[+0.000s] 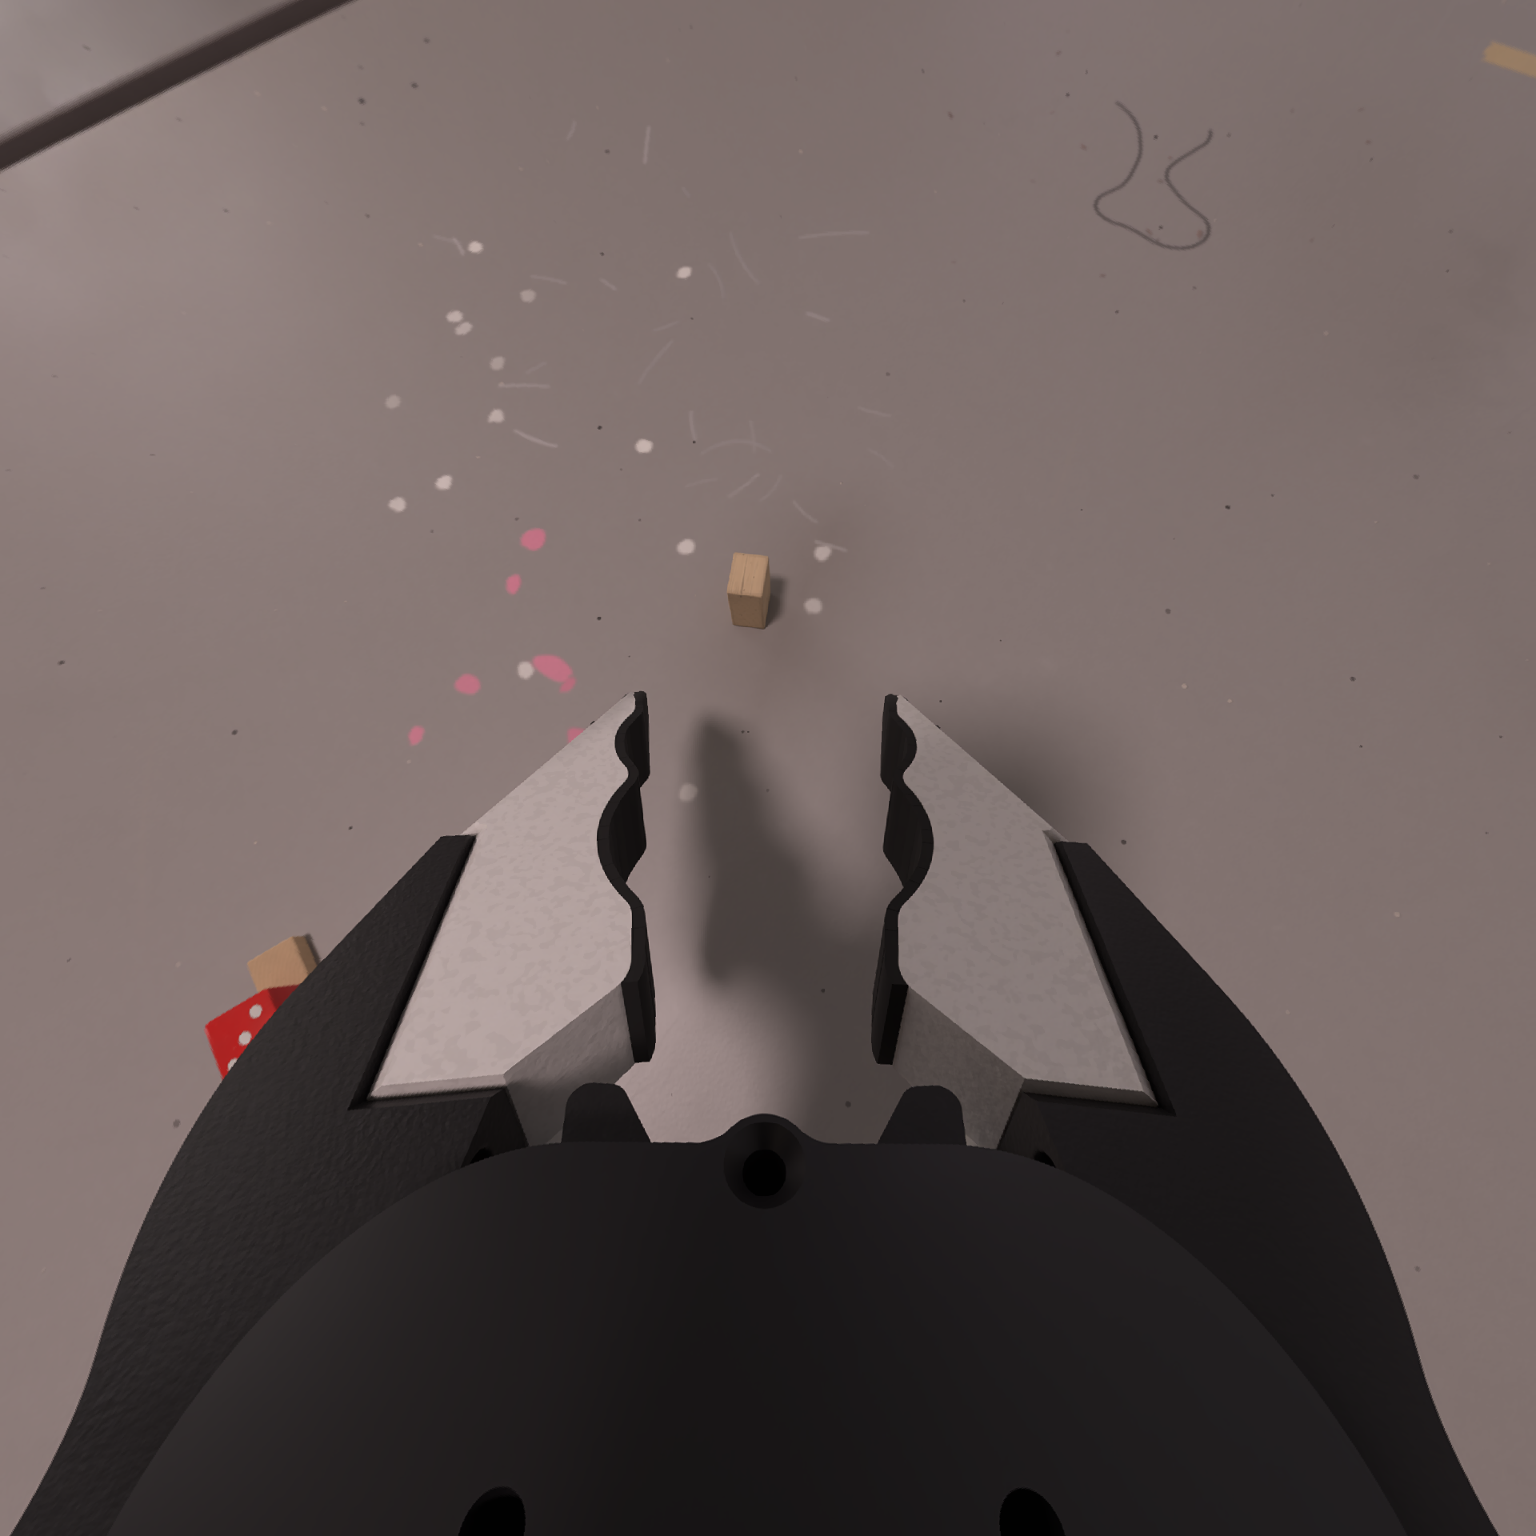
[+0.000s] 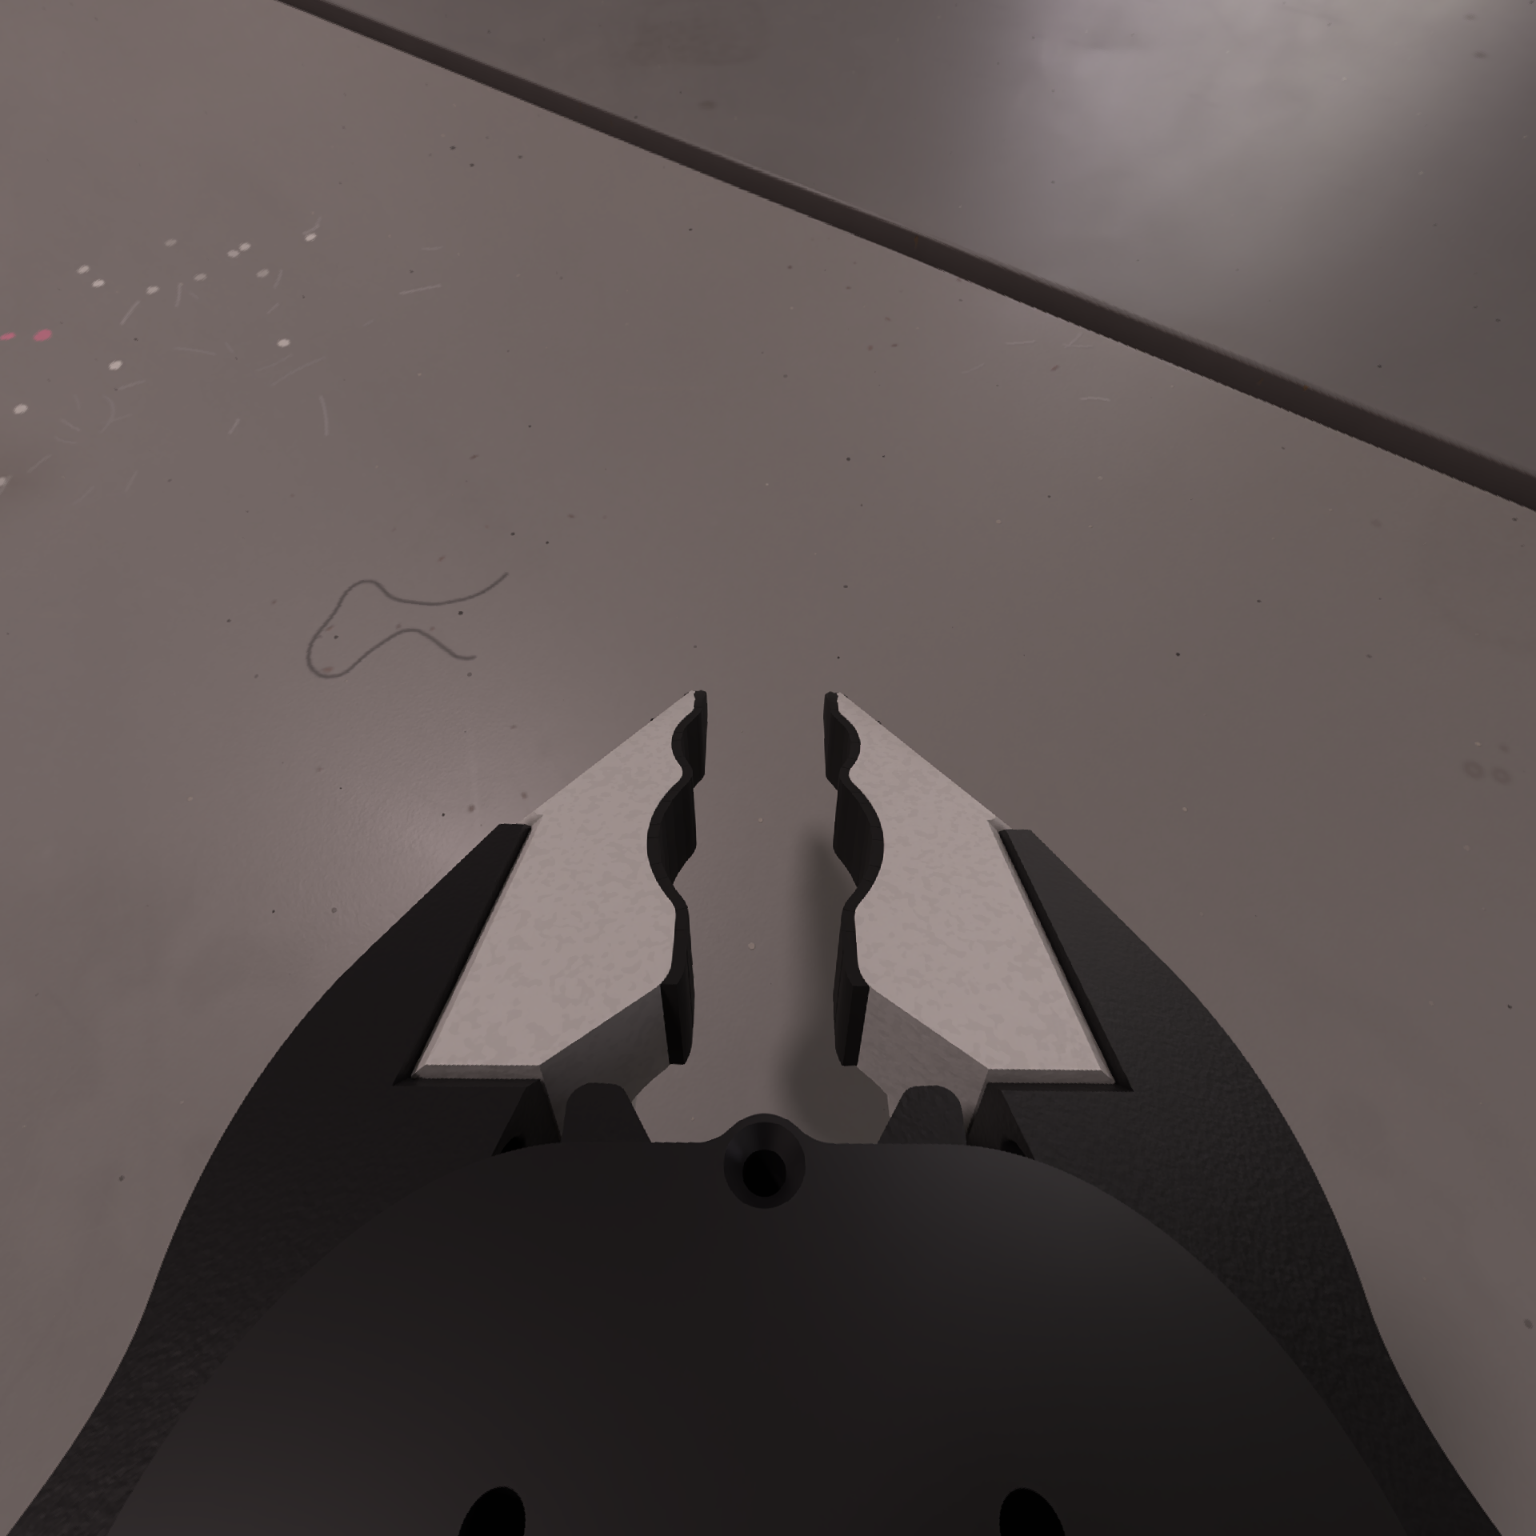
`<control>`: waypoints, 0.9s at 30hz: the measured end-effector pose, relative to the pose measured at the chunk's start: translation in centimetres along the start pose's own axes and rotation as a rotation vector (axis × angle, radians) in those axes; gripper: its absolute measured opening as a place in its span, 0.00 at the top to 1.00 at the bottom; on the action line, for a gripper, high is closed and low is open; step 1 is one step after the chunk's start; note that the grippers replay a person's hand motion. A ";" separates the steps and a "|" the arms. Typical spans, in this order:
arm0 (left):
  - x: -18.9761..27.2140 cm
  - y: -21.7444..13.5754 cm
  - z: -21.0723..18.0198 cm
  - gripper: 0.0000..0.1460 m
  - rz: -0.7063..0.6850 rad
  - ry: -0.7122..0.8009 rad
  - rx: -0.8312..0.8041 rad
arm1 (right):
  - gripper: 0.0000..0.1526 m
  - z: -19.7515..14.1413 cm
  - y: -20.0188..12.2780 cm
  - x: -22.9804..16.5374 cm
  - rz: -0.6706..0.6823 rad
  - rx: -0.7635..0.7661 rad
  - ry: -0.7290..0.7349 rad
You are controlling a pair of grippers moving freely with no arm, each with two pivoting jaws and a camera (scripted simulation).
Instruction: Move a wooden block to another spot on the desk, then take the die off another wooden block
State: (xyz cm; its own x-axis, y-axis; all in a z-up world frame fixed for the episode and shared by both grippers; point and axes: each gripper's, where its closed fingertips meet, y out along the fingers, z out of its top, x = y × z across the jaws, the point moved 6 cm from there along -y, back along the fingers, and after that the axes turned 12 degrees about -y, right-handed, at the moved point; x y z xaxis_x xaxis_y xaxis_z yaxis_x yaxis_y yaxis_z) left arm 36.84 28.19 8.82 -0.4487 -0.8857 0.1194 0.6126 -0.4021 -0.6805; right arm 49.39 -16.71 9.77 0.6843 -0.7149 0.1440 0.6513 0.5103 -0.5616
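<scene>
A small light wooden block (image 1: 749, 590) stands upright on the grey desk, ahead of my left gripper (image 1: 765, 706), which is open and empty above the desk. At the lower left a red die (image 1: 239, 1026) with white pips touches a second wooden block (image 1: 283, 962); my gripper's body hides part of both, so I cannot tell how they stack. My right gripper (image 2: 765, 702) is open with a narrower gap, empty, over bare desk. No block or die shows in the right wrist view.
White and pink paint spots (image 1: 532, 540) and scratches mark the desk. A thin dark scribble (image 1: 1151, 191) lies at the far right; it also shows in the right wrist view (image 2: 391, 619). A tan piece (image 1: 1508, 62) sits at the top right edge. A dark seam (image 2: 914, 224) crosses the desk.
</scene>
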 end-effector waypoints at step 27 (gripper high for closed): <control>7.2 4.9 3.9 0.93 -0.325 0.180 -0.057 | 0.82 -0.1 -0.1 -0.2 -0.014 -0.023 -0.060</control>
State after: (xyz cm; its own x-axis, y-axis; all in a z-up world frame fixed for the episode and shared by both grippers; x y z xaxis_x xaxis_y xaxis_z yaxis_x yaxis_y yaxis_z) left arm 39.13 18.92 9.18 -0.7242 -0.6567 0.2104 0.3844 -0.6378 -0.6674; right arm 49.20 -16.69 9.76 0.6941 -0.6915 0.2002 0.6537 0.4888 -0.5777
